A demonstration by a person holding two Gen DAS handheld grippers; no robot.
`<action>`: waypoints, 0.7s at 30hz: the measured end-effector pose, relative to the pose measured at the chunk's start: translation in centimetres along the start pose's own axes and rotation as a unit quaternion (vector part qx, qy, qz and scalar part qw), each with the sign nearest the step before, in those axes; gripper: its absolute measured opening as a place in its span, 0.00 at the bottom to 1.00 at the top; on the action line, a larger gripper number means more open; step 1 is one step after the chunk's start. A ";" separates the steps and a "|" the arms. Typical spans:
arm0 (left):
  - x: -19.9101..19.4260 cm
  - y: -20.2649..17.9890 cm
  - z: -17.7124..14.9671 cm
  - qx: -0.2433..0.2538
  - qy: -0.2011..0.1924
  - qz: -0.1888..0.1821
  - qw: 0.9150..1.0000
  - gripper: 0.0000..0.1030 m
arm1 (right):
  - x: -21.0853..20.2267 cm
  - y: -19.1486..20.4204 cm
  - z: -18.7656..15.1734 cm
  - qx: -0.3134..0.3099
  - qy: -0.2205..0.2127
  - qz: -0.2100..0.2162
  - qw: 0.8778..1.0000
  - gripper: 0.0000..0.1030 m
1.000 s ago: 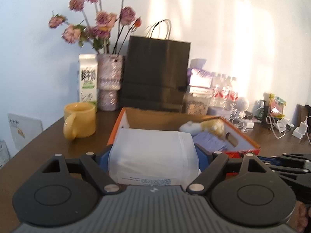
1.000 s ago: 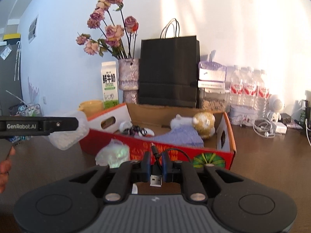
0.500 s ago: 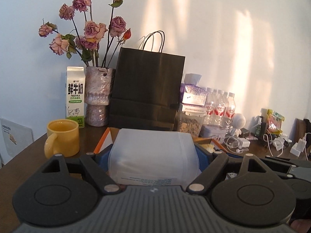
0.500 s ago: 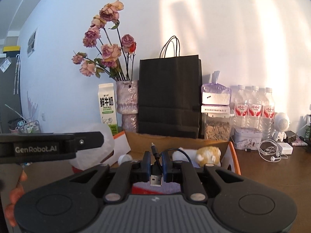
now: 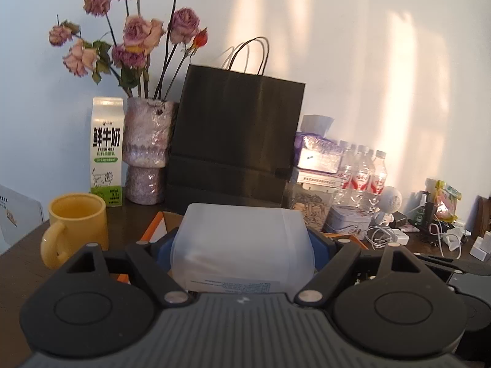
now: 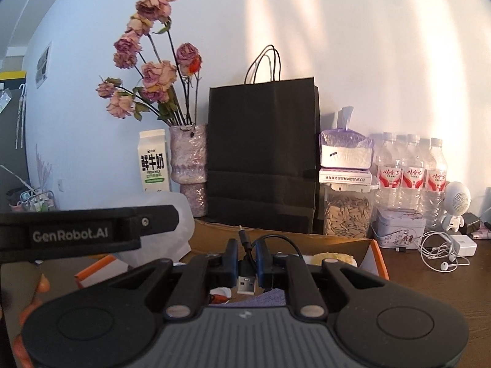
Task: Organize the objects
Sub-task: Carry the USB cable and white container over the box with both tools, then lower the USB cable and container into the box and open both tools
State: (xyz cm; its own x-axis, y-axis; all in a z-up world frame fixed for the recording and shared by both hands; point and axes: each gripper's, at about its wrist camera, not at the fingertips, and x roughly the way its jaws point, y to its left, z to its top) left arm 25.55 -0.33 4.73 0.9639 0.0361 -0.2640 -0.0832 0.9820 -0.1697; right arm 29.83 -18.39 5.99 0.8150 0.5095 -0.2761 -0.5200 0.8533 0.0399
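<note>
- A translucent white plastic container (image 5: 242, 245) is being clamped between the blue pads of the left gripper (image 5: 242, 247), whose jaws are being held wide apart by its broad body; a printed label is being shown along its lower edge.
- A black USB cable (image 6: 247, 273) is being pinched between the right gripper (image 6: 247, 263) fingers, which are being kept nearly together; the metal plug is being pointed back toward the camera and the thin cord is being looped up and to the right.
- Both loads are being carried above an orange-edged cardboard box (image 6: 376, 260) that is being seen open on the dark wooden table (image 6: 429, 282); a pale plush item and purple cloth are being partly shown inside it.
- In the right wrist view the left gripper (image 6: 92, 233) is being seen from the side at the left, with the container (image 6: 172, 214) jutting past it, and fingers of a hand (image 6: 30, 309) are being glimpsed beneath.
- A yellow mug (image 5: 76, 227) is being seen on the table just left of the box.
- Against the wall a milk carton (image 5: 107, 150), a vase (image 5: 147, 150) of dried roses and a black paper bag (image 5: 236, 135) are being lined up side by side.
- Further right, a jar of seeds (image 6: 346, 211), water bottles (image 6: 411, 168), a small tin (image 6: 399, 227) and white earphones (image 6: 442, 254) are being crowded together.
</note>
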 end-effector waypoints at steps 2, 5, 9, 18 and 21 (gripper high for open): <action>1.0 0.2 -0.2 0.001 0.010 -0.001 1.000 0.81 | 0.8 -0.5 -0.1 0.006 0.003 0.003 1.000 0.11; 2.1 0.6 -0.4 0.002 0.020 0.002 1.000 0.81 | 1.8 -1.0 -0.4 0.010 0.012 0.006 1.000 0.11; 2.8 0.8 -0.7 0.005 0.027 0.006 1.000 0.81 | 2.4 -1.3 -0.8 0.010 0.021 0.006 1.000 0.11; 3.0 1.3 -0.9 -0.008 0.024 0.018 1.000 0.95 | 2.7 -1.4 -1.3 0.012 0.039 -0.003 0.999 0.18; 2.9 1.6 -0.9 -0.014 0.019 0.029 0.999 1.00 | 3.1 -1.5 -1.7 0.016 0.054 -0.012 0.998 0.78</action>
State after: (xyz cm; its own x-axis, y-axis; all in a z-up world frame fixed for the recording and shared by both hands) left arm 28.01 1.14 2.82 0.9468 0.0859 -0.3102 -0.1467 0.9730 -0.1783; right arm 32.73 -18.26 3.43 0.7943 0.4746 -0.3793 -0.4898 0.8696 0.0625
